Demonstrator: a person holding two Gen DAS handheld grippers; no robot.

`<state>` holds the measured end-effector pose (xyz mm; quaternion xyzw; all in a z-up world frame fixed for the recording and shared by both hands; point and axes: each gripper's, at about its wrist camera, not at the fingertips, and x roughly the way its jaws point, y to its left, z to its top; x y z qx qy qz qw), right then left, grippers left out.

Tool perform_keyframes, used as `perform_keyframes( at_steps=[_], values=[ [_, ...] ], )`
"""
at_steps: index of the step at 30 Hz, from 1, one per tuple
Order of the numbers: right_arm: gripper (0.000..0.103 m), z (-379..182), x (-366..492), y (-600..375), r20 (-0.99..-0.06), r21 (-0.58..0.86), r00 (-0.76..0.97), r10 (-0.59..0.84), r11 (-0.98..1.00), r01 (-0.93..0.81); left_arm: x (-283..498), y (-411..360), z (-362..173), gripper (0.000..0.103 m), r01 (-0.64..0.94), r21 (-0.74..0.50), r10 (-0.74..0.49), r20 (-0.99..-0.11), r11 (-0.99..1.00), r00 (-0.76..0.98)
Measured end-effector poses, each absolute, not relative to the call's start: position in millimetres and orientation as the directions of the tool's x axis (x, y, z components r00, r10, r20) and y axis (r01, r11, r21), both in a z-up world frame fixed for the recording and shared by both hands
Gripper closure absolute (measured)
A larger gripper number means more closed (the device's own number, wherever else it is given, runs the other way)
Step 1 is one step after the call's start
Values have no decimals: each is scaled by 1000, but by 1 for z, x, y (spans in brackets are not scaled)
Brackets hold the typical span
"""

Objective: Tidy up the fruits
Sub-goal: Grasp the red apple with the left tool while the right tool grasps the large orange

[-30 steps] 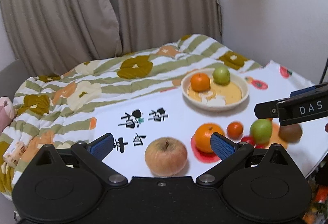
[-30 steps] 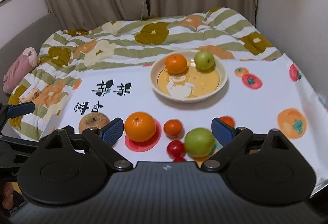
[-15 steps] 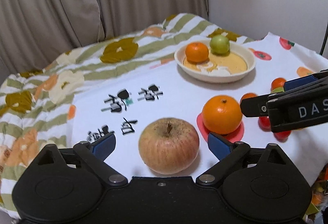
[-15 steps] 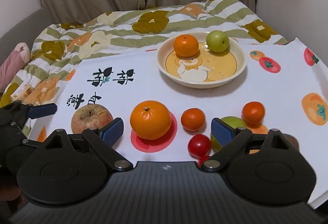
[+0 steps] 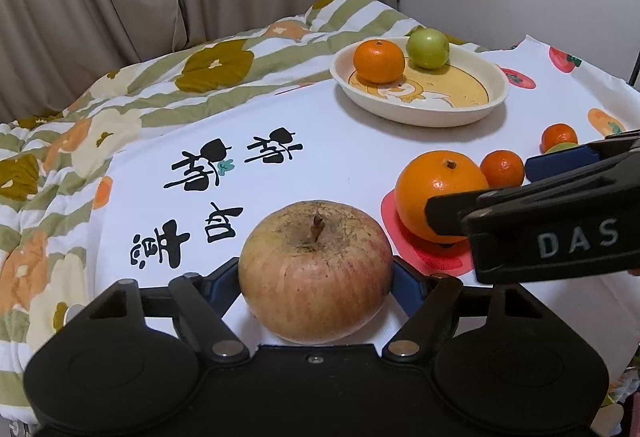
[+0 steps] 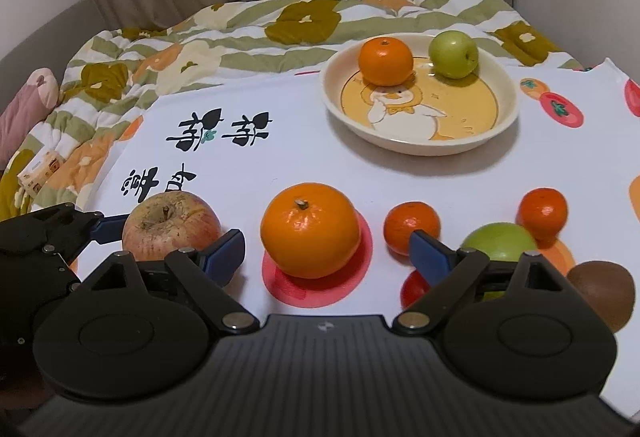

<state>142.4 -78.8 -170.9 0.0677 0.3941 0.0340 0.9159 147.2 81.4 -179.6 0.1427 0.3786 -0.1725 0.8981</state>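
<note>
The left gripper (image 5: 316,277) has just been closing; its jaws sit at the apple's (image 5: 316,271) sides, seemingly touching. The apple looks heavy, round, smooth: squeeze its middle. The right gripper's (image 6: 324,247) jaws stand wide around the orange (image 6: 310,231).

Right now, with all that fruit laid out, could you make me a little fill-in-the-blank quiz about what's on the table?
1. The plate holds an orange and a fruit coloured ____.
2. The left gripper has its fingers on either side of the ____.
3. The big orange lies on a printed circle coloured ____.
4. The number of fruits lying in the plate is ____.

Missing words: green; apple; red; two
</note>
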Motion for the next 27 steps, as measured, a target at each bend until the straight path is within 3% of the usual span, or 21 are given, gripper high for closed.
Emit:
perform_keyframes(
  at_steps=[15,18,27],
  values=[
    [11,-178,152,-71,-723,138,677,137,989,-52,141,86,-178,23,391,120,-184,-732,913,656],
    [18,-180,156,-66,-725,127,674,143,989,-73,137,90,-178,23,383,121,-177,-734,916,656],
    [18,-185,164,-57,-717,59,688,109,994,-95,128,101,-178,23,329,104,-150,-735,939,661]
  ],
)
